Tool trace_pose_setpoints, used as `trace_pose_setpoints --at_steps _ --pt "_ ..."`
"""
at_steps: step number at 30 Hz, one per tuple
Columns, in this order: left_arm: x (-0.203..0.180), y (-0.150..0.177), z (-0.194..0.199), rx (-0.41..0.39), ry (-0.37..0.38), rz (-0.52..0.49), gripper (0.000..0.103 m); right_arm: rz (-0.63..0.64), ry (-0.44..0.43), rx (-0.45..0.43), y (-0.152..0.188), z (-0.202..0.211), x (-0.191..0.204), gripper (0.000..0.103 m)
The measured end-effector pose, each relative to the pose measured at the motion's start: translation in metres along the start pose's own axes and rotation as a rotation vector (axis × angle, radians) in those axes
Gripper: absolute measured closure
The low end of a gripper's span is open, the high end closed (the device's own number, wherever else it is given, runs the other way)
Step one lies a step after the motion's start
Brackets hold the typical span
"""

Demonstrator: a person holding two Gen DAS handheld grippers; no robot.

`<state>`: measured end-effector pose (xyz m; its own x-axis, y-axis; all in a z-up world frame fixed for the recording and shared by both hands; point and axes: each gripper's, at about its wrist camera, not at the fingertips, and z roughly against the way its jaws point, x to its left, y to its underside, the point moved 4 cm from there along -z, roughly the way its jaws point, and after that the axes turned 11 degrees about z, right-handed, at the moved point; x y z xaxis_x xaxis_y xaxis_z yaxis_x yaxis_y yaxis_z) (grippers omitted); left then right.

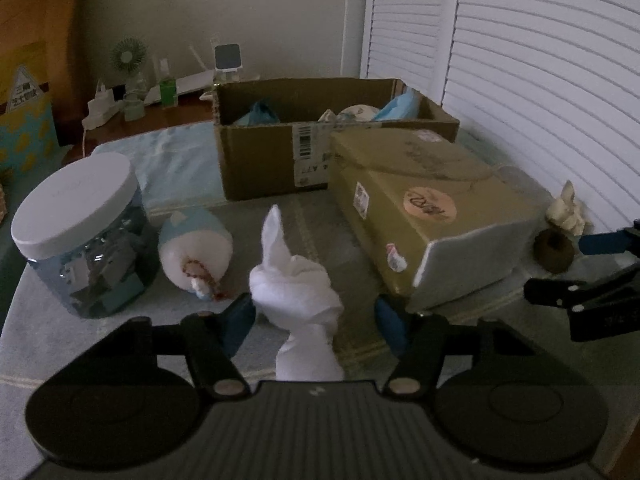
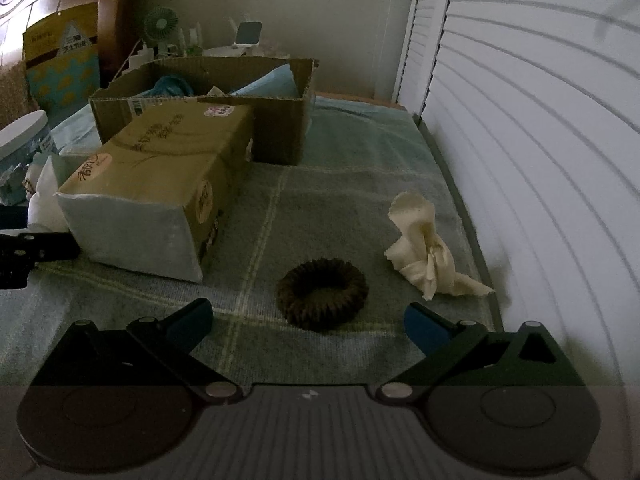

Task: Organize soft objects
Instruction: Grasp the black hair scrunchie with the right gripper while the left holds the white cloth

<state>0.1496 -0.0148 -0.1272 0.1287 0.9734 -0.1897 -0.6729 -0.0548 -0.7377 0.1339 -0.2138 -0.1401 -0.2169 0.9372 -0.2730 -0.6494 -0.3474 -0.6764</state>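
Your left gripper [image 1: 316,320] stands spread; the white sock [image 1: 296,292] rises between its blue pads, brushing the left one [image 1: 236,324] and clear of the right one, so nothing is pinched; its long axis runs along the fingers. To the left of these tongs lie one jar [image 1: 80,236] and one rolled soft bundle [image 1: 196,248]; ahead of them lies one open cardboard box [image 1: 280,152], already holding soft items, with one tissue pack [image 1: 420,216] to its right. Your right gripper [image 2: 308,324] is likewise spread and empty; one dark scrunchie [image 2: 322,294] lies flat just ahead between its fingers, and one knotted cream cloth [image 2: 424,248] lies ahead to the right. Judged nearer: left hand for the sock, right for the scrunchie.
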Motion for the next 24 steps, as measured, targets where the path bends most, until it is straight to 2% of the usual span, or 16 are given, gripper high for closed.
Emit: trace_pose_setpoints --at_steps 6,11,12,16,23,24 --pt "0.000 -0.001 0.000 0.000 -0.001 0.001 0.038 0.016 0.008 -0.016 -0.008 0.000 0.000 0.022" --pt "0.001 -0.004 -0.002 0.002 -0.001 0.003 0.039 0.011 0.023 -0.009 -0.013 0.000 -0.001 0.048" --pt "0.001 -0.005 -0.001 -0.002 -0.001 0.002 0.039 0.015 0.028 -0.006 -0.014 0.000 -0.001 0.051" --pt "0.000 -0.008 0.000 -0.023 -0.004 -0.005 0.040 0.012 0.036 0.002 -0.012 0.005 -0.001 0.053" --pt "0.002 -0.010 -0.002 -0.027 -0.026 -0.025 0.060 -0.001 0.030 -0.002 -0.009 0.015 0.000 0.053" --pt "0.003 -0.010 -0.002 -0.025 -0.026 -0.028 0.060 -0.003 0.031 -0.005 -0.009 0.017 0.000 0.053"
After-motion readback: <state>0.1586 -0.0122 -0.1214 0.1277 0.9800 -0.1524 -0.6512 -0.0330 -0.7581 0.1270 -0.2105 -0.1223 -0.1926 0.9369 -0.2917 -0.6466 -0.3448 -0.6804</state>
